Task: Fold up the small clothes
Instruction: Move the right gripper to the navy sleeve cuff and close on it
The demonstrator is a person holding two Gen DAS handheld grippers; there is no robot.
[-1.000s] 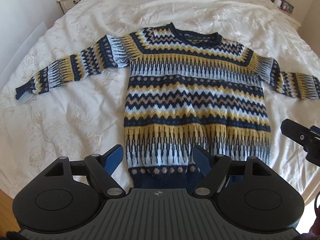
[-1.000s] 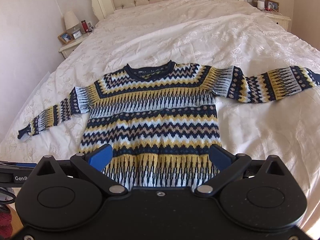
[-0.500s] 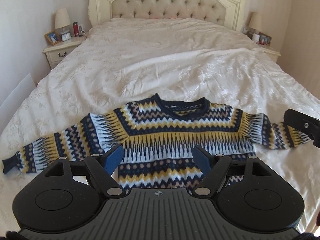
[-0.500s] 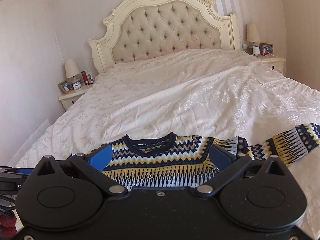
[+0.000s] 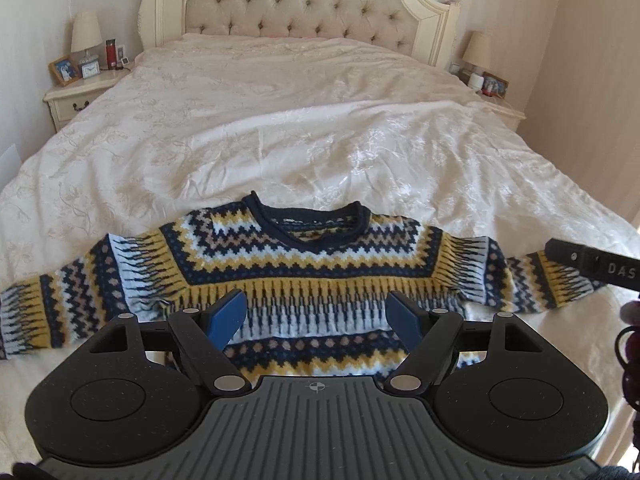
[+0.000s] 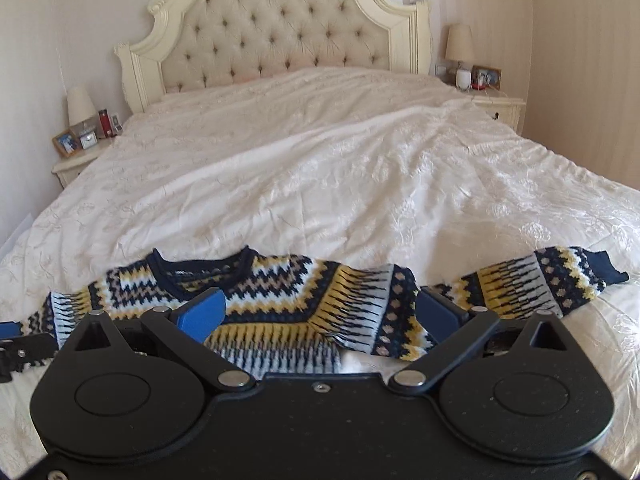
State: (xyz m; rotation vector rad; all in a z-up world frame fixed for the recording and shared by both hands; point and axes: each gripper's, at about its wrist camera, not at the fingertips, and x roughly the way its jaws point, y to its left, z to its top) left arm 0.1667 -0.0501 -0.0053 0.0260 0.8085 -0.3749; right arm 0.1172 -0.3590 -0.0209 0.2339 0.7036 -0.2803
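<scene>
A small knitted sweater (image 5: 304,272) in navy, yellow, white and tan zigzag bands lies flat on the bed, neck toward the headboard and both sleeves spread out. My left gripper (image 5: 316,314) hovers open over the lower body of the sweater with nothing between its blue pads. From the right wrist view the sweater (image 6: 304,300) is seen low and near, with its right sleeve (image 6: 540,284) stretching to the right. My right gripper (image 6: 320,314) is open over the right chest and armpit area. Its black body (image 5: 592,266) shows at the right edge of the left wrist view.
The cream embroidered bedspread (image 5: 320,128) covers a wide bed with a tufted headboard (image 6: 280,36). A nightstand (image 5: 76,94) with lamp, frame and clock stands at the left, another nightstand (image 6: 496,106) at the right. The walls are close on both sides.
Both grippers have dropped low and tilted up, so the views went from looking down on the whole sweater to looking along the bed at the headboard. Both stayed open.
</scene>
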